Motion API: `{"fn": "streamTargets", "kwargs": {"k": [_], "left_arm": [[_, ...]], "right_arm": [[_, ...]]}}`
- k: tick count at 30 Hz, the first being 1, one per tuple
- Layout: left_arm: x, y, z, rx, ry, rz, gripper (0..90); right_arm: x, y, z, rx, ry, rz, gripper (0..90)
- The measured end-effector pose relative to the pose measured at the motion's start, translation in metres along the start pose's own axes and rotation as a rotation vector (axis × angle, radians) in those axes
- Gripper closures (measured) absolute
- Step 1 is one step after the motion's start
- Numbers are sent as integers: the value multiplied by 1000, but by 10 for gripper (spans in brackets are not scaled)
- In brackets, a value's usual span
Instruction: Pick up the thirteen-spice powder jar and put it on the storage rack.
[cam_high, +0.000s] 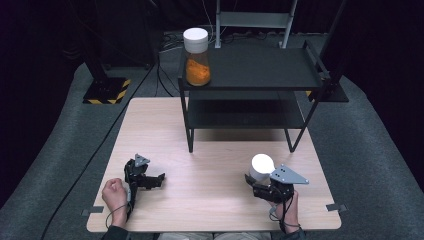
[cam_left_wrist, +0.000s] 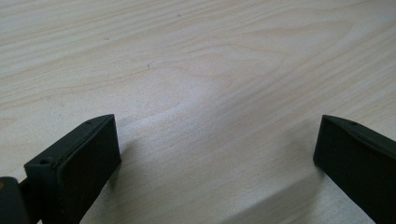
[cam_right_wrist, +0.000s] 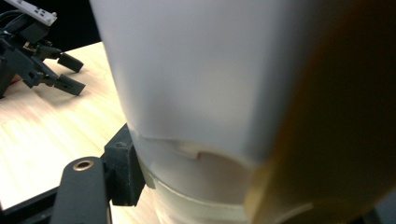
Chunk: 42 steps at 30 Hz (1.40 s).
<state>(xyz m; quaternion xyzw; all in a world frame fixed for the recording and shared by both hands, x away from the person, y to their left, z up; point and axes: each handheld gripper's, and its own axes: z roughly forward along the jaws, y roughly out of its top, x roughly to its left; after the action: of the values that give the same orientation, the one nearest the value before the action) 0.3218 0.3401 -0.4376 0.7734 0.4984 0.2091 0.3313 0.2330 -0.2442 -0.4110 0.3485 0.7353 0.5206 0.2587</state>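
White-lidded jar (cam_high: 262, 165) sits clamped in the right claw (cam_high: 256, 181) at lower right; left claw (cam_high: 152, 180) rests apart, empty. Next likely lifts toward the shelf (cam_high: 250, 70).

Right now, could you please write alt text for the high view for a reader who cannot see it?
A person at a wooden table holds a white-lidded jar in the right hand-held gripper, while the left hand-held gripper rests open. Another jar with orange contents stands on the black shelf behind.
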Motion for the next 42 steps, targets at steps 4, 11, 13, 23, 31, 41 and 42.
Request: {"fn": "streamTargets", "kwargs": {"k": [4, 11, 13, 23, 31, 41, 42], "left_arm": [[0, 0, 0, 0, 0, 1, 0], [0, 0, 0, 0, 0, 0, 0], [0, 0, 0, 0, 0, 1, 0], [0, 0, 0, 0, 0, 1, 0], [-2, 1, 1, 0, 8, -6, 0], [-2, 0, 1, -1, 9, -9, 0], [-2, 0, 1, -2, 9, -10, 0]], "right_arm": [[-5, 4, -3, -7, -12, -1, 300], [-16, 14, -8, -7, -18, -9, 300], [-18, 16, -9, -8, -17, -13, 300], [-44, 26, -15, -20, 30, -6, 300], [-64, 32, -19, -19, 53, -4, 300], [-81, 46, -20, -11, 35, -10, 299], [-82, 47, -20, -12, 34, -9, 299]]}}
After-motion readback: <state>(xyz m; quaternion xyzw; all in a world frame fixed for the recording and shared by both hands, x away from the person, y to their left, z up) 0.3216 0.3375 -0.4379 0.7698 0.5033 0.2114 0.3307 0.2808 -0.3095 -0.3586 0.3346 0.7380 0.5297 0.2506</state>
